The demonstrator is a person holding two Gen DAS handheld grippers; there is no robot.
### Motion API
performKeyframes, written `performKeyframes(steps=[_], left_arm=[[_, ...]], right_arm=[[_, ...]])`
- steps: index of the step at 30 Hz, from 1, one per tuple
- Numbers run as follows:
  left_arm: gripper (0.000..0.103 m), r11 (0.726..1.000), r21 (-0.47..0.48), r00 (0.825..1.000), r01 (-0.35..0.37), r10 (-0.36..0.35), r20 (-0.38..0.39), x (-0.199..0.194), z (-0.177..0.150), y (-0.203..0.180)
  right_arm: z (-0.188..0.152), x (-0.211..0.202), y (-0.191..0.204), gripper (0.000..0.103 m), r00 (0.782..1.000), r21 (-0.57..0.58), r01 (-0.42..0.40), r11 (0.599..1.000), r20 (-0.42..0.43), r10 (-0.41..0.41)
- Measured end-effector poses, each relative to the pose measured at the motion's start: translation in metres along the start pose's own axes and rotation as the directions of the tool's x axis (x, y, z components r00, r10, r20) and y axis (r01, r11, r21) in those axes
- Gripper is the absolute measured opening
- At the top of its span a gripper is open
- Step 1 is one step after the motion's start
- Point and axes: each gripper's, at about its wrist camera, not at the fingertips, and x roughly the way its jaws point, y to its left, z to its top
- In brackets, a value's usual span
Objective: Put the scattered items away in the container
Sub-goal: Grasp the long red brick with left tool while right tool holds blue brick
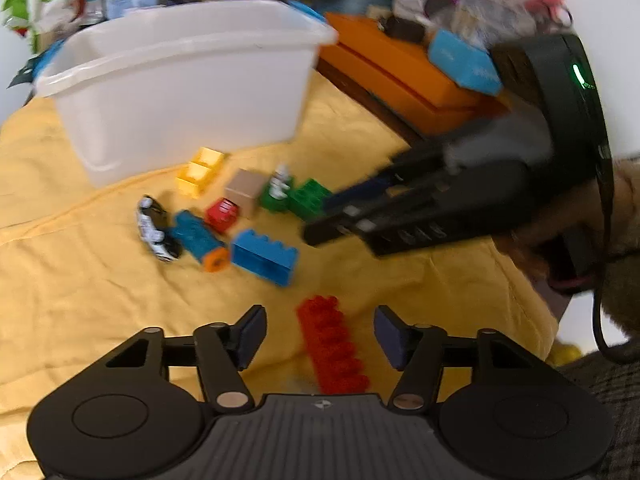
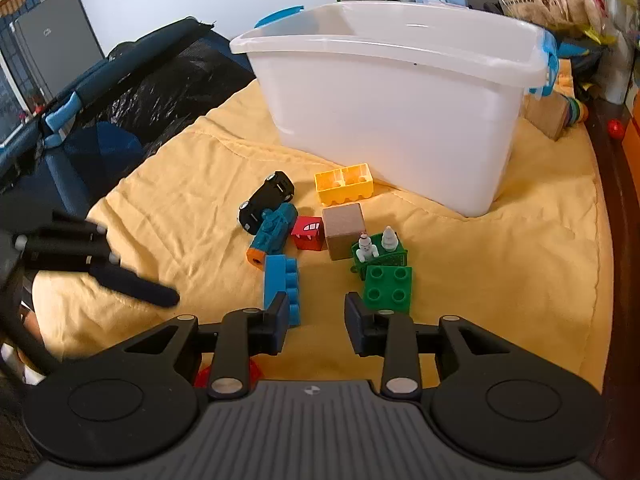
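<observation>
Both claws are being held wide open and empty over a yellow quilt (image 2: 500, 264). The left gripper (image 1: 320, 338) is being lined up with a long red studded brick (image 1: 334, 346) lying between its spread fingers, not yet touched as far as can be judged; the right gripper (image 2: 316, 324) is being hovered with a blue brick (image 2: 282, 284) just beside its left finger and a green square brick (image 2: 388, 286) just beside its right one. The white plastic tub (image 2: 400, 120), the container meant for the toys, is being kept at twelve o'clock in the right view and at eleven o'clock in the left view, well apart from both claws. Between the claws and the tub, a black toy car (image 2: 268, 200), a teal toy with an orange end (image 2: 274, 234), a small red block (image 2: 308, 232), a brown cube (image 2: 344, 236) and an upturned yellow brick (image 2: 344, 188) are being left scattered. A likely risk is being posed by the long brick being pinched off-centre and swinging out, or by neighbouring bricks being nudged as the right claw closes. The red brick is being shown plainly only by the left camera, the right one catching a mere red sliver at seven o'clock; the tub's blue latch (image 2: 550, 66) is being shown clearly only by the right camera.
</observation>
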Motion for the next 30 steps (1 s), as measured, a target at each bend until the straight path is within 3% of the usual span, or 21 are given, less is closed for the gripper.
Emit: performKeyframes(steps=[2,5,6,8,9,11,14,17,21,23,25,27,30], left_arm=[[0.064,0.999,0.034,1.000,0.000,0.001,-0.031,0.009,-0.002,-0.008],[0.062,0.998,0.001,0.993,0.062,-0.062,-0.102,0.027,-0.006,-0.003],[0.049,0.998,-0.011,0.988,0.067,-0.068,-0.139,0.034,-0.008,-0.002],[0.036,1.000,0.013,0.991,0.020,-0.018,-0.131,0.037,-0.011,-0.003],[0.034,1.000,-0.002,0.992,0.003,-0.003,-0.123,0.035,-0.012,0.000],[0.034,0.998,-0.050,0.996,-0.039,0.034,-0.086,0.026,-0.013,0.010],[0.034,0.989,-0.110,0.995,-0.100,0.098,-0.026,0.004,-0.012,0.030],[0.034,0.979,-0.148,0.990,-0.138,0.138,-0.011,-0.007,-0.011,0.052],[0.034,0.968,-0.204,0.989,-0.144,0.139,-0.041,0.000,-0.017,0.067],[0.034,0.965,-0.218,0.988,-0.148,0.137,-0.064,0.010,-0.017,0.067],[0.034,0.961,-0.218,0.984,-0.167,0.149,-0.097,0.022,-0.019,0.067],[0.035,0.959,-0.220,0.982,-0.179,0.161,-0.098,0.027,-0.021,0.069],[0.038,0.953,-0.226,0.979,-0.201,0.186,-0.088,0.023,-0.020,0.072]], right_arm=[[0.003,0.003,0.001,0.039,1.000,-0.012,-0.008,1.000,0.000,0.008],[0.009,0.010,0.007,0.044,0.999,-0.037,-0.039,0.999,-0.012,0.038],[0.011,0.015,0.010,0.045,0.999,-0.046,-0.048,0.998,-0.019,0.047],[0.013,0.023,0.017,0.045,0.997,-0.057,-0.065,0.996,-0.034,0.063],[0.014,0.027,0.019,0.045,0.997,-0.056,-0.061,0.997,-0.041,0.059],[0.014,0.030,0.019,0.043,0.999,-0.035,-0.032,0.999,-0.031,0.031],[0.013,0.035,0.018,0.027,0.996,-0.031,-0.058,0.998,-0.068,0.056],[0.006,0.045,0.023,0.025,0.990,-0.069,-0.065,0.995,-0.129,0.055],[0.006,0.029,0.033,0.025,0.998,-0.137,0.020,0.990,-0.061,-0.029],[0.008,0.019,0.043,0.025,0.993,-0.262,0.103,0.960,-0.033,-0.115],[0.006,0.020,0.056,0.025,0.974,-0.424,0.194,0.885,-0.029,-0.227],[-0.002,0.029,0.064,0.025,0.956,-0.524,0.228,0.821,-0.038,-0.290],[-0.011,0.035,0.070,0.031,0.958,-0.541,0.203,0.816,-0.064,-0.280]])
